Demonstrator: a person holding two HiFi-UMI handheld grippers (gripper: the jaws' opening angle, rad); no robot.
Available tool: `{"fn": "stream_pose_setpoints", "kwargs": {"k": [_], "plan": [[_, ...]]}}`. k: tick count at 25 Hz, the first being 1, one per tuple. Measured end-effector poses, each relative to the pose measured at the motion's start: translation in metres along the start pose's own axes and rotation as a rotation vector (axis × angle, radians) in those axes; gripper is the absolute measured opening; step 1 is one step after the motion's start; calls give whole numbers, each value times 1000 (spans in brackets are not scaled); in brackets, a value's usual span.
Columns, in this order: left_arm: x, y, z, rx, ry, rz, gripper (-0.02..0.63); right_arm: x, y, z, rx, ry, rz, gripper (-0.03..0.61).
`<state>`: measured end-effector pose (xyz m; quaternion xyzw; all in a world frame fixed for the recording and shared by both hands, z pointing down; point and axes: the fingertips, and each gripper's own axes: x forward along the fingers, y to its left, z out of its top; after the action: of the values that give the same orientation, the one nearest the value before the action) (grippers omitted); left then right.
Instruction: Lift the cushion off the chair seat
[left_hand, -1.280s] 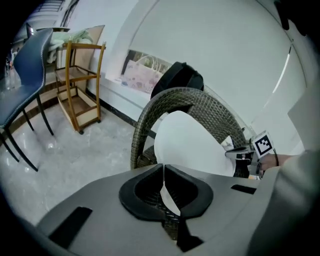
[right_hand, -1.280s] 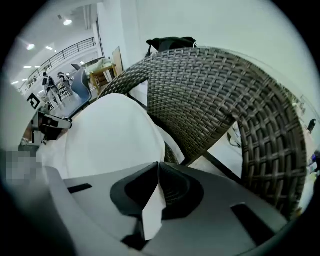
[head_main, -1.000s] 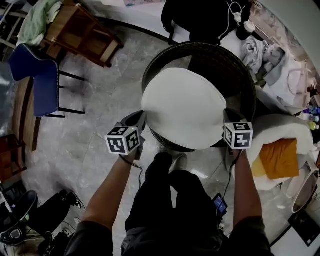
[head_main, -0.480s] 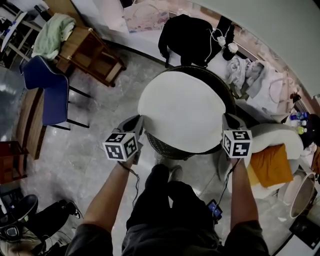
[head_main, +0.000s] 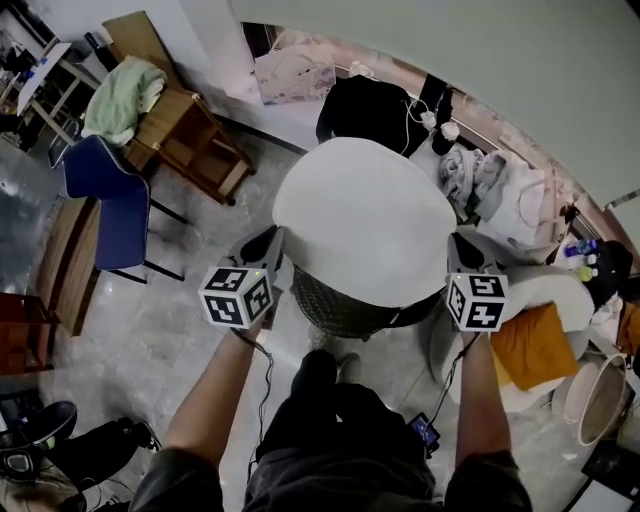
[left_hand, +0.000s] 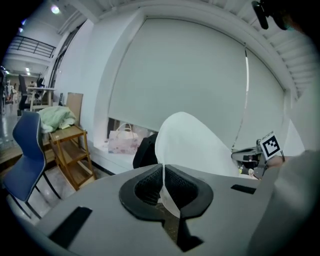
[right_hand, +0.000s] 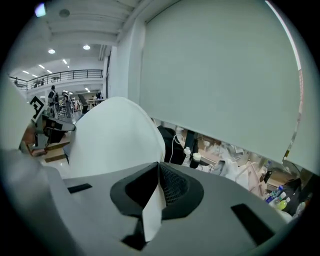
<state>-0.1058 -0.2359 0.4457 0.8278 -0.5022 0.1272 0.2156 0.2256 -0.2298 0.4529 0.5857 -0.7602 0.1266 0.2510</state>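
Left gripper (head_main: 270, 256) clamped on cushion (head_main: 365, 215) edge, right gripper (head_main: 459, 254) pinching opposite edge, cushion apparently clear above chair (head_main: 335, 305)

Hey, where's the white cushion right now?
In the head view the white cushion is centre frame, held up over the dark wicker chair, its edges pinched by the left gripper and the right gripper.

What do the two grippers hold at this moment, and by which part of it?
Both hold the white cushion. The left gripper is shut on its left edge and the right gripper on its right edge.
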Motion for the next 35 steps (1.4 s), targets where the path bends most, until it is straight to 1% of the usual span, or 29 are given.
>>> {"fn": "stream_pose_setpoints", "kwargs": {"k": [6, 9, 13, 19, 27, 35], "plan": [[-34, -26, 44, 31, -82, 2, 20, -47, -6, 36, 4, -83, -34, 20], [-54, -39, 61, 56, -115, 4, 20, -75, -9, 54, 3, -126, -48, 20], [-84, -56, 84, 63, -168, 4, 20, -111, -9, 76, 7, -182, -56, 20], [-119, -75, 118, 106, -230, -2, 20, -155, -7, 103, 7, -249, -72, 20], [-165, -82, 148, 138, -298, -21, 20, -200, 14, 124, 23, -312, -94, 20], [-202, -77, 147, 139, -299, -67, 20, -238, 44, 128, 23, -309, -136, 20]]}}
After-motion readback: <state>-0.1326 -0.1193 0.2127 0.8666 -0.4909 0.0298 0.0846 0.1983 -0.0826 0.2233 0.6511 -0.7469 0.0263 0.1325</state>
